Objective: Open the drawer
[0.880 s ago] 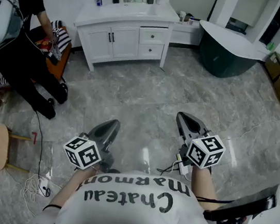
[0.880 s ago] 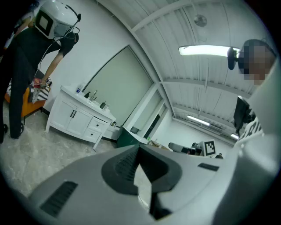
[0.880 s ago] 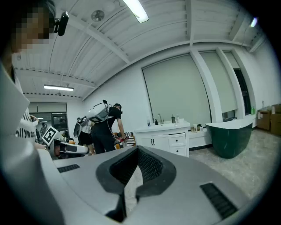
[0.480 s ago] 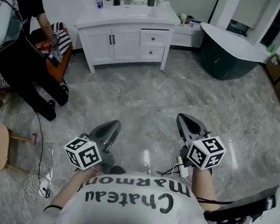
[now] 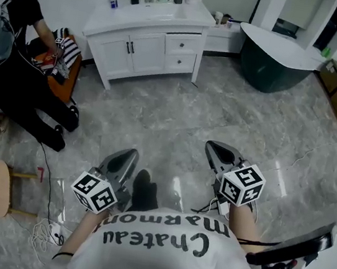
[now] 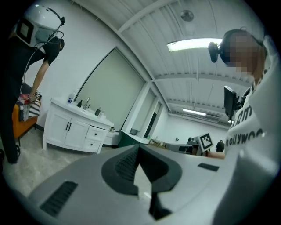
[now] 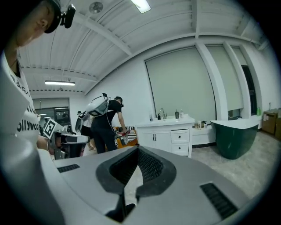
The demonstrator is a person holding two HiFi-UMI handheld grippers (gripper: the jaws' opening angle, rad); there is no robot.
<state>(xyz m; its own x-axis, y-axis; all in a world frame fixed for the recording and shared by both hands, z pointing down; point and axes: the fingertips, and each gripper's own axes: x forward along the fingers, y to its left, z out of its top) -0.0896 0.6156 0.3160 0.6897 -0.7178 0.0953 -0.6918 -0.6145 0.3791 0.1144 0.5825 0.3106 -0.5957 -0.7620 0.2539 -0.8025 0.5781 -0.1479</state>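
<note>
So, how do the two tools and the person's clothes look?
The left tool and the right tool are grey shells that narrow to a tip, with dark ribbed pads inside. The left cube and the right cube are white with black square markers. Thin cables hang below the right tool. The shirt is white with dark lettering.

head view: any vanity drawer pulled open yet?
No, the upper drawer and lower drawer both sit flush with the front of the white vanity.
</note>
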